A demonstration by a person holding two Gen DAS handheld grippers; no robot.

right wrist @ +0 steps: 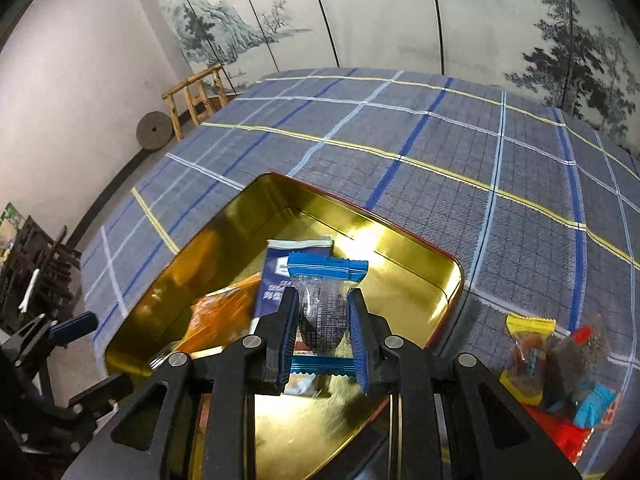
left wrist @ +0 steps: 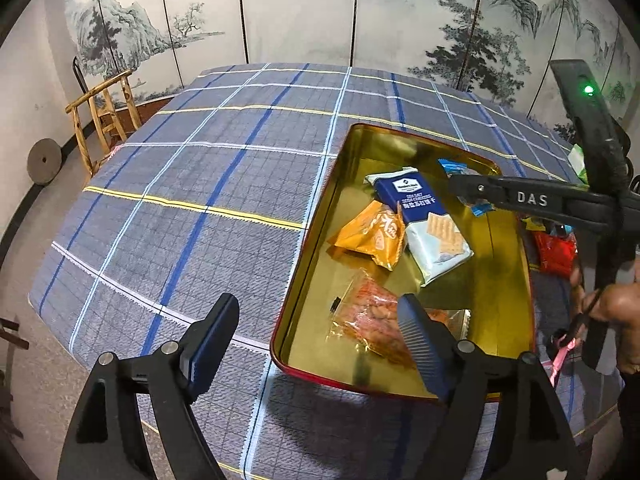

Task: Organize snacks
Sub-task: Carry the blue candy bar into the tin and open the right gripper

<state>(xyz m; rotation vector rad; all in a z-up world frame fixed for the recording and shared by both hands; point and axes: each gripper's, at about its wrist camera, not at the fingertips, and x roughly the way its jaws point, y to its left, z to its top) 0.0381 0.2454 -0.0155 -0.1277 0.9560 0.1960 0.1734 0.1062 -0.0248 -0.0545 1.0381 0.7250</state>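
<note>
A gold-lined tin with a red rim lies on the plaid tablecloth; it also shows in the right wrist view. Inside lie a blue cracker pack, an orange packet and a clear packet of red snacks. My right gripper is shut on a blue-ended clear snack packet and holds it above the tin. It shows in the left wrist view reaching in from the right. My left gripper is open and empty over the tin's near left corner.
Several loose snacks lie on the cloth right of the tin, red and blue ones among them. A wooden chair and a stone wheel stand left of the table. A painted folding screen stands behind.
</note>
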